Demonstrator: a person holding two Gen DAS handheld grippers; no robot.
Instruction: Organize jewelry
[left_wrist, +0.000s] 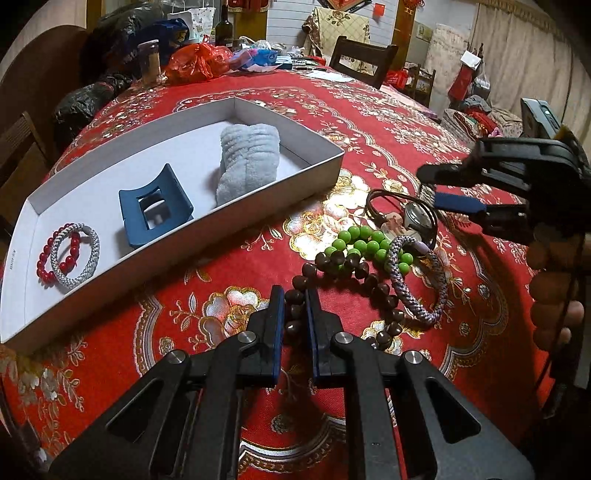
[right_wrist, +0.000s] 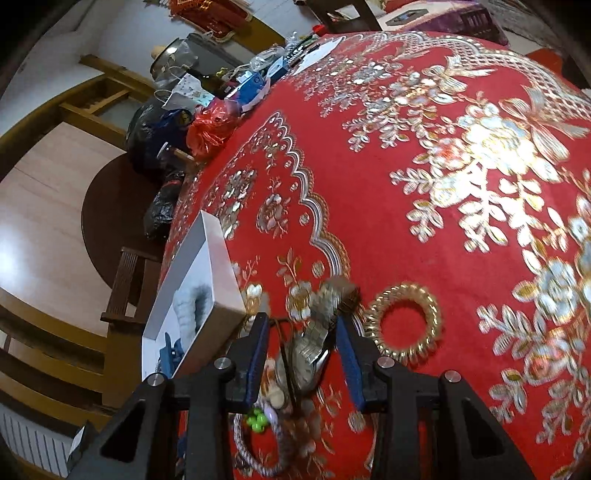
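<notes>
Left tongs (left_wrist: 295, 306) sit low over the red tabletop (left_wrist: 480, 302), nearly closed around beads of the dark brown bead bracelet (left_wrist: 354, 280), which lies tangled with green beads (left_wrist: 364, 240) and a braided cord bracelet (left_wrist: 417, 280). Right tongs (right_wrist: 303, 332) gape open, straddling a metal wristwatch (right_wrist: 314, 339) without gripping it. Beside them lies a gold coil ring (right_wrist: 404, 323); the white box (left_wrist: 258, 192) holds a blue hair claw (left_wrist: 155, 206).

- Left wrist view looks forward along its fingers, close over the tablecloth (left_wrist: 388, 110).
- Right wrist view is rolled, nearer still.
- Both show the white box (left_wrist: 184, 243) (right_wrist: 221, 291).
</notes>
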